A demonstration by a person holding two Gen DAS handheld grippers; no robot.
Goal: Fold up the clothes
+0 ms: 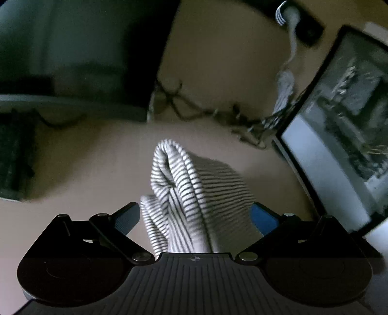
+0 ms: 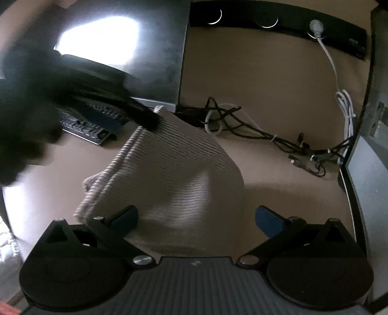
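Observation:
A grey-and-white striped garment (image 1: 191,193) is bunched up and raised over the tan table. In the left wrist view it lies between the fingers of my left gripper (image 1: 196,218), whose blue pads stand wide apart. In the right wrist view the same garment (image 2: 169,174) drapes in a folded slab between the spread fingers of my right gripper (image 2: 196,219). The dark left gripper (image 2: 145,118) reaches in from the left and touches the cloth's far top corner. Whether either gripper pinches cloth is hidden.
A monitor (image 1: 339,126) stands at the right and another screen (image 2: 121,48) at the back left, with a keyboard (image 2: 82,126) below it. Tangled black and white cables (image 2: 266,135) lie along the back wall under a power strip (image 2: 278,21).

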